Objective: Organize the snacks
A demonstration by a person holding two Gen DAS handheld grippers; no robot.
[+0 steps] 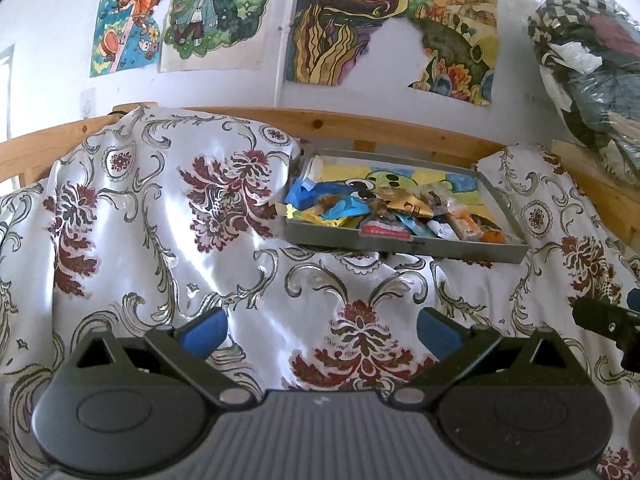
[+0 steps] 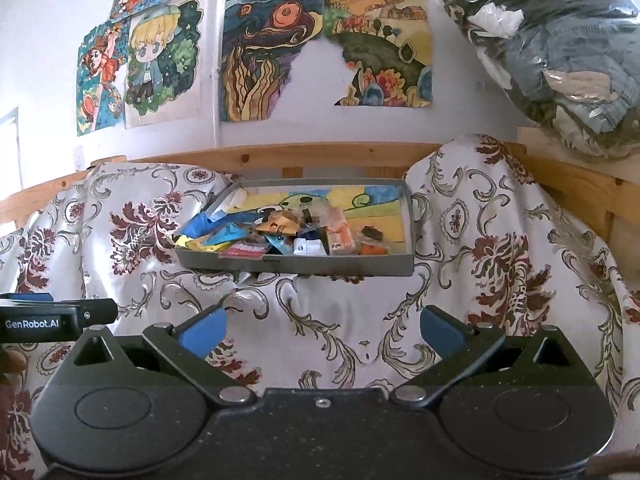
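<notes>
Hovering apart and empty above white floral satin cloth (image 1: 168,264), left tongs (image 1: 322,330) and right tongs (image 2: 322,330), both well short of shallow grey tray (image 2: 296,266) of mixed wrapped snacks (image 2: 280,234).

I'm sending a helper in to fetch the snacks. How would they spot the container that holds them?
Look below the coloured drawings on the wall, along the wooden rail. There, on the floral cloth, sits a shallow grey tray with mixed snack packets piled toward its near edge. It alone is flat and grey, with a cartoon picture lining its bottom.
</notes>
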